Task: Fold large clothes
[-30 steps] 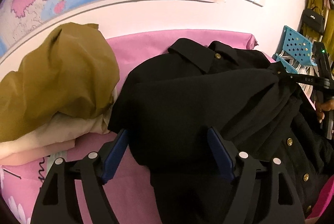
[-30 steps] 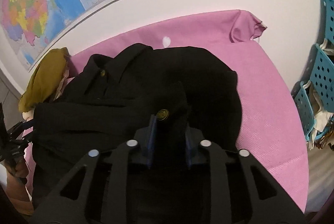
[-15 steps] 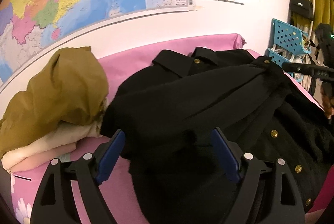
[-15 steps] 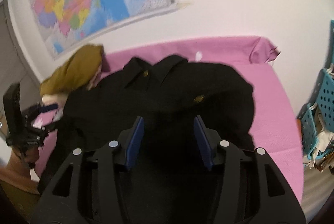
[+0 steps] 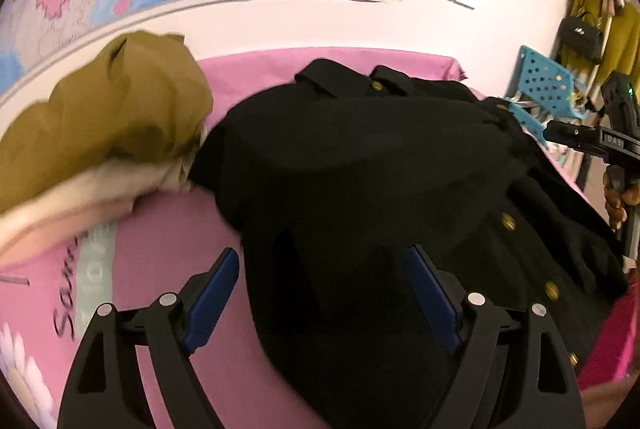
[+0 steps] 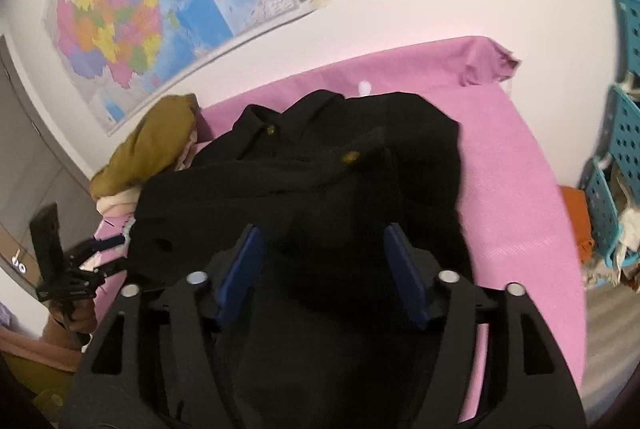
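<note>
Left wrist view: left claw (image 5: 320, 299) spread wide and empty, black coat (image 5: 380, 189) lying on the pink bed (image 5: 168, 229) ahead of and beneath it, olive garment pile (image 5: 108, 109) to its left. Right wrist view: right claw (image 6: 324, 269), its jaws just opened, nothing pinched, sleeve folded across the coat ahead; likely risk: the freed sleeve slides back, undoing the fold
</note>
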A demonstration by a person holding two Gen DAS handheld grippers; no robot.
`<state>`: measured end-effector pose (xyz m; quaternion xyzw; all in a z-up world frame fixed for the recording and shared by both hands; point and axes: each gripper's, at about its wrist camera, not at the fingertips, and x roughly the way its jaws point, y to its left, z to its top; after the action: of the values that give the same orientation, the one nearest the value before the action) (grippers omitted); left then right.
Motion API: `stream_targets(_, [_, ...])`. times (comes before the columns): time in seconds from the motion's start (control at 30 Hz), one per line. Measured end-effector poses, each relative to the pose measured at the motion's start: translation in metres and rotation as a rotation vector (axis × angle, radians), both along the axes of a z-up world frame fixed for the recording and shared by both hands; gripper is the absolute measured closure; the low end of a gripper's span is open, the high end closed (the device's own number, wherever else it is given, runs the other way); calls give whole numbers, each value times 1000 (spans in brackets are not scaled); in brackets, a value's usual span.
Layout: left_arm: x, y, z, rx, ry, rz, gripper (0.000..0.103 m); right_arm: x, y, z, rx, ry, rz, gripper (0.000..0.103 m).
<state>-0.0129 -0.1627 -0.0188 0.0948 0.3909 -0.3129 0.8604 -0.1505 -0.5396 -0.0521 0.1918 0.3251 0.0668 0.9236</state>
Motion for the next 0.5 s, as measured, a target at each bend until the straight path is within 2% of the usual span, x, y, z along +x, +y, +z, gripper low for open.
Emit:
stream_targets(0.13, [-24,21,-9,-36,87,-19,17,-43,-17,-4,19,8,-39,30])
stream_targets(0.27, [-47,39,-20,-68,180,-49,16,-83,-36,-26,105,39,-66,25])
stream_targets(0.37, [-61,43,-29,-59,233,-71,16,-103,-37,-45,146,81,-53,23])
stream_targets(0.5, [-75,44,-37,-85,311,-113,13,-123,-35,-61,240,88,-18,21])
